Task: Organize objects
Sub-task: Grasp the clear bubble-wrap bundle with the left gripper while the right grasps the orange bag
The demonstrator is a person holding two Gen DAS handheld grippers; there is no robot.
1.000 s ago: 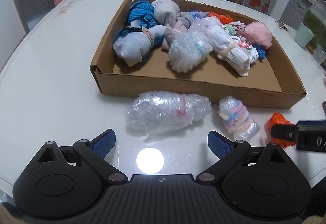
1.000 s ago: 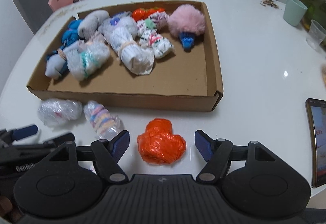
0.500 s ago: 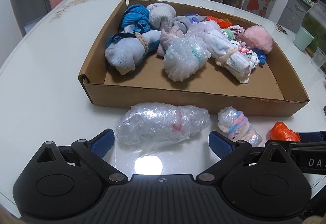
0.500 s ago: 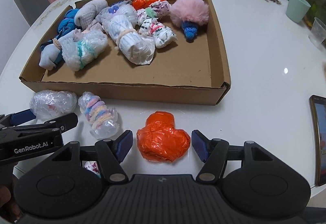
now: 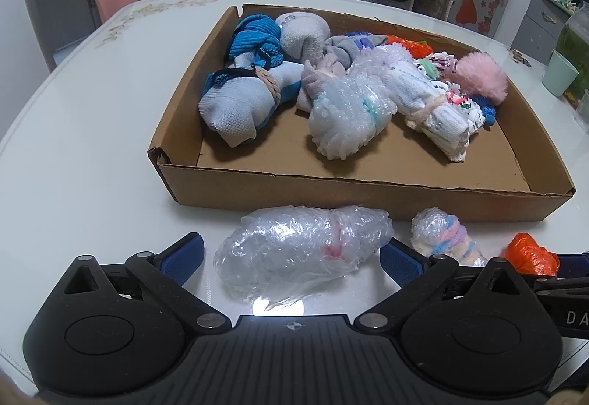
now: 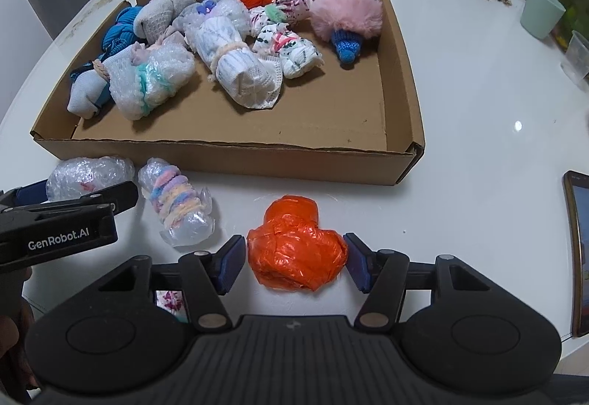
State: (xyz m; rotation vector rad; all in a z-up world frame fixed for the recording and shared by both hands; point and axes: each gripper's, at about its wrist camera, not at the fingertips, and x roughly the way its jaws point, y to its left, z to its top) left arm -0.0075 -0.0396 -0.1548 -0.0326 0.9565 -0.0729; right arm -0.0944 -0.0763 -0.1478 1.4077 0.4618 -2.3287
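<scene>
The right tongs (image 6: 294, 263), just closing, flank the orange bundle (image 6: 296, 250) on the worktop (image 6: 478, 184), pads apparently not yet pressing. The left tongs (image 5: 292, 256), just opening, stand wide around the clear bundle (image 5: 302, 250).

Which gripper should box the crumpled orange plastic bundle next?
Right. The right gripper, jaws closing, brackets the orange plastic bundle; the left gripper brackets the clear bubble-wrap bundle.
</scene>
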